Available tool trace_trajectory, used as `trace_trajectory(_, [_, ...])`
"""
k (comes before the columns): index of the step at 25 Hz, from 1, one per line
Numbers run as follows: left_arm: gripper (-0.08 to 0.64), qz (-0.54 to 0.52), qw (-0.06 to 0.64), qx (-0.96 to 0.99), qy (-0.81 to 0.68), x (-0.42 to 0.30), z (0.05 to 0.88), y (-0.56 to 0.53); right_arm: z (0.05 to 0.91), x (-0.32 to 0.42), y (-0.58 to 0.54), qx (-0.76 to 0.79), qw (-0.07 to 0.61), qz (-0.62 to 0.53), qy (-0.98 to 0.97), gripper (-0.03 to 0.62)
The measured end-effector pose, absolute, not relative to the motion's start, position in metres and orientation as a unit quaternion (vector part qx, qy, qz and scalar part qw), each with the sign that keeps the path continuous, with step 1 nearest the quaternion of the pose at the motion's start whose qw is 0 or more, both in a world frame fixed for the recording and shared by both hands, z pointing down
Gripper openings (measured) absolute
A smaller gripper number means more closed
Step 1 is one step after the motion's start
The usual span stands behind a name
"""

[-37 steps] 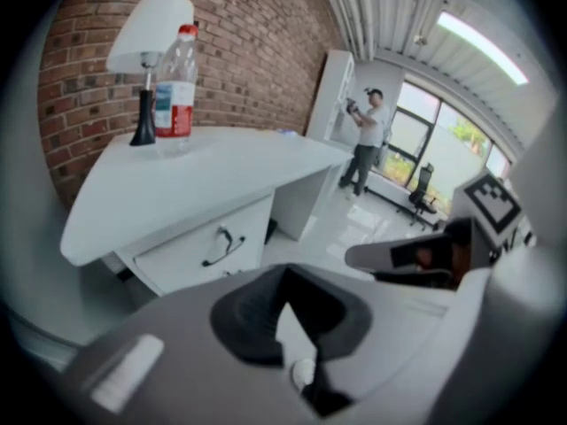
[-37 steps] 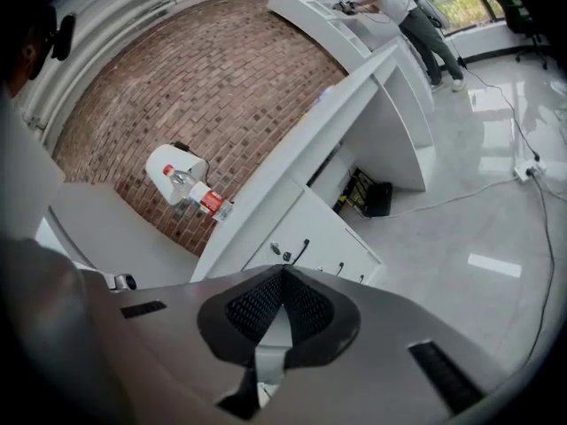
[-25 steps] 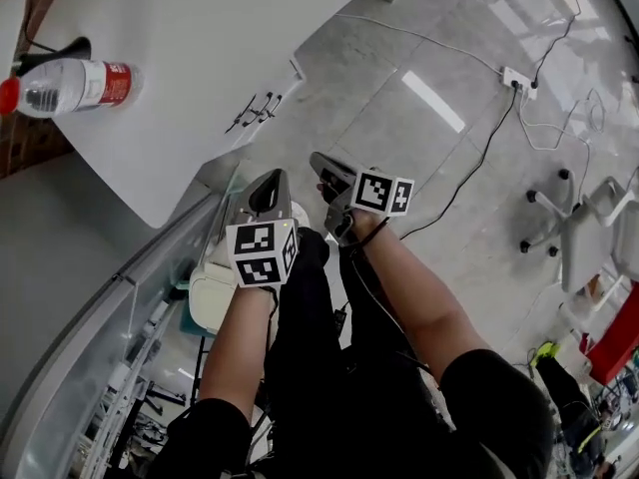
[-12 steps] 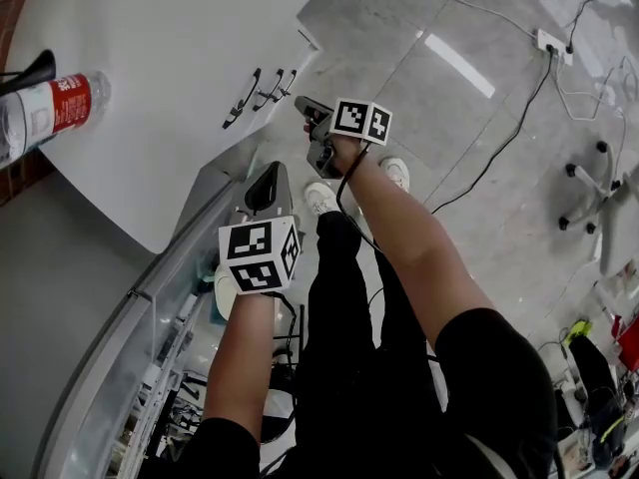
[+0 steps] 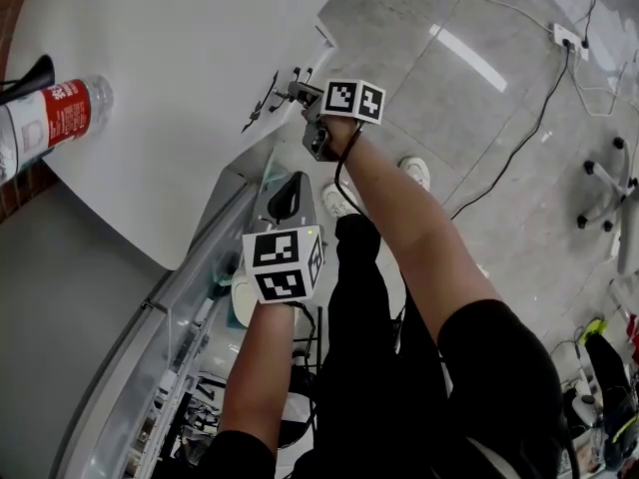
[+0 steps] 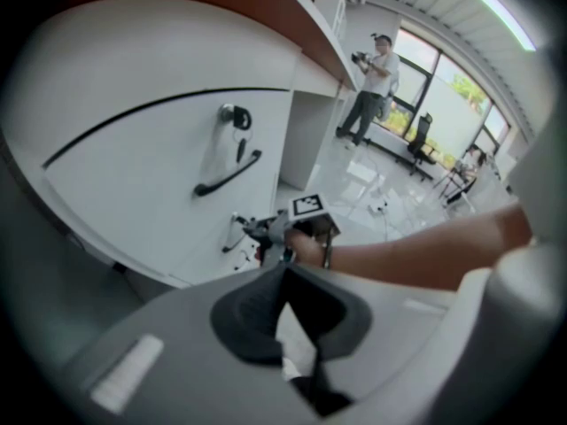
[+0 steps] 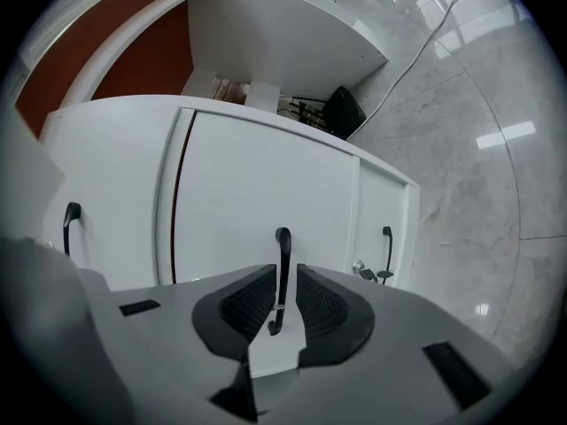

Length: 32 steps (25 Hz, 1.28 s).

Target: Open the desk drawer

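The right gripper (image 5: 299, 92) holds its jaws apart around the black handle (image 7: 282, 273) of the white drawer (image 7: 257, 206) under the desk (image 5: 180, 58). The left gripper (image 6: 283, 274) hangs behind, jaws together and empty. The bottle (image 5: 50, 118) has a red label, its print illegible

Bright daylight, floor (image 5: 469, 58) glare (window side), fisheye edges dark.
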<state>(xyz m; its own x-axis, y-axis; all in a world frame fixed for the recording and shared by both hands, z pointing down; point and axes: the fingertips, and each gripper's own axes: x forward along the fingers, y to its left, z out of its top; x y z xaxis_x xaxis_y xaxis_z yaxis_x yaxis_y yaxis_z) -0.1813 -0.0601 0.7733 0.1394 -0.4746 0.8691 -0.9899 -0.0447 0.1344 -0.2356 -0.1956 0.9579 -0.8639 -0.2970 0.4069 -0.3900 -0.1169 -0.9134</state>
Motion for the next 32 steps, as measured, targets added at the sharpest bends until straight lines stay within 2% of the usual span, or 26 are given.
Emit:
trace_trajectory(3, [-0.002, 0.328, 0.396, 0.645, -0.565, -0.181, 0.776, -0.056, 0.963, -0.240, -0.198, 0.266, 0.029, 0.706, -0.656, 0.041])
trace_trajectory(5, [-0.002, 0.329, 0.397, 0.646, -0.564, -0.183, 0.777, -0.054, 0.962, -0.241, -0.200, 0.269, 0.022, 0.707, -0.654, 0.012])
trace_trajectory(14, [-0.002, 0.328, 0.398, 0.648, -0.561, -0.185, 0.780, -0.050, 0.957, -0.239, -0.197, 0.246, 0.022, 0.707, -0.663, 0.012])
trace_trajectory(32, [-0.002, 0.309, 0.396, 0.670, -0.546, -0.159, 0.777, -0.065, 0.955, -0.171, -0.162, 0.231, 0.046, 0.702, -0.672, 0.012])
